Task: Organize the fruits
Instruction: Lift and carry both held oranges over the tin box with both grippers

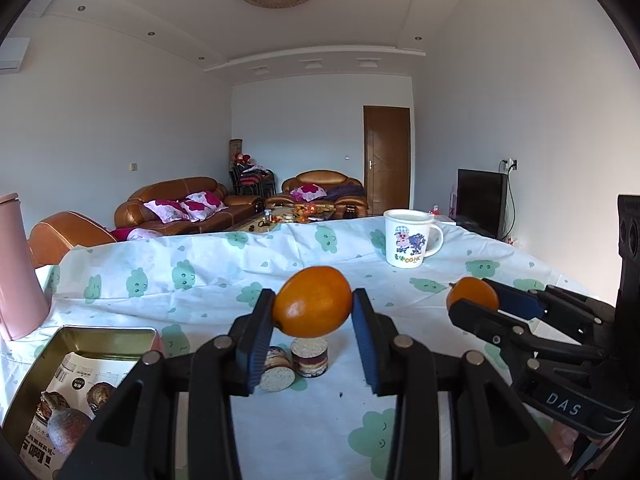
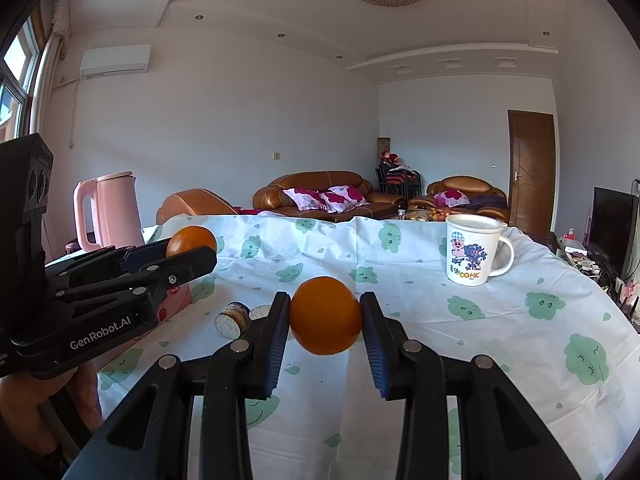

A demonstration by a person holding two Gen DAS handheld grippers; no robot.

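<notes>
My left gripper (image 1: 313, 304) is shut on an orange fruit (image 1: 313, 301) and holds it above the table. It also shows in the right wrist view (image 2: 192, 250) at the left, with its fruit (image 2: 191, 240). My right gripper (image 2: 325, 316) is shut on a second orange fruit (image 2: 325, 316) held above the cloth. In the left wrist view it (image 1: 474, 300) is at the right with its fruit (image 1: 472, 298). An open metal tin (image 1: 104, 338) sits at the lower left, with a printed leaflet and a brownish fruit (image 1: 66, 428) inside.
A cartoon mug (image 1: 408, 238) (image 2: 474, 254) stands at the far right of the cloud-print tablecloth (image 1: 200, 280). Two small round cakes (image 1: 308, 356) lie below the left gripper. A pink kettle (image 2: 108, 210) (image 1: 18, 268) stands at the left edge.
</notes>
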